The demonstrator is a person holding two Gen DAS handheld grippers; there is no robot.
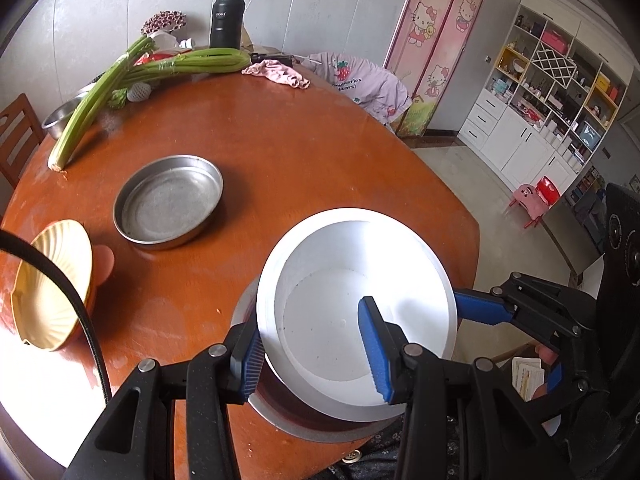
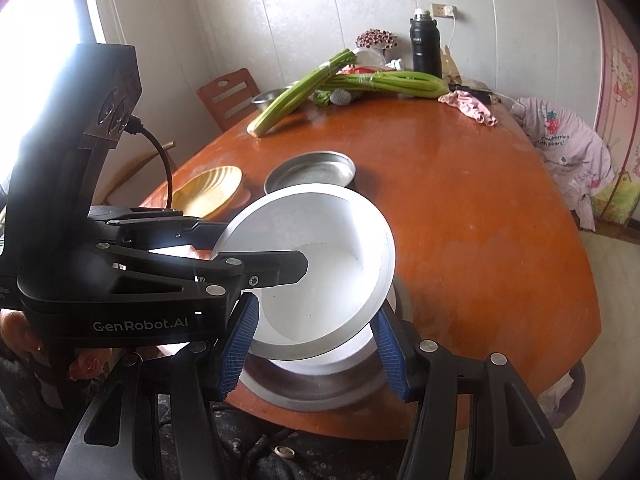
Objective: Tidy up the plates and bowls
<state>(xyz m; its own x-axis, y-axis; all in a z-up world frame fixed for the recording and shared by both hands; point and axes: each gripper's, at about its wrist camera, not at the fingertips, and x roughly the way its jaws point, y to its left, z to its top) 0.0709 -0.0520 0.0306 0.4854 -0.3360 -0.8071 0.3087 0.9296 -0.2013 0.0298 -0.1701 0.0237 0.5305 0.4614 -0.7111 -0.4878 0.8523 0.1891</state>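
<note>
A shiny metal pan (image 1: 360, 304) hangs tilted just above a second metal pan (image 1: 280, 420) that lies at the table's near edge. My left gripper (image 1: 312, 356) is shut on the lifted pan's near wall, one blue pad outside and one inside. My right gripper (image 2: 312, 344) is closed on the lifted pan (image 2: 320, 248) at its low edge, and one of its fingers (image 1: 480, 308) reaches in under the right rim. A third metal pan (image 1: 168, 200) rests flat further in. A yellow scalloped bowl (image 1: 52, 288) sits at the left on something orange.
Celery stalks (image 1: 120, 76), a small steel bowl (image 1: 60, 120), a black flask (image 1: 226, 20) and a pink cloth (image 1: 276, 72) crowd the far side of the round wooden table (image 1: 320, 160). A wooden chair (image 2: 230, 96) stands at the left; clothes (image 2: 568, 140) hang over a chair at the right.
</note>
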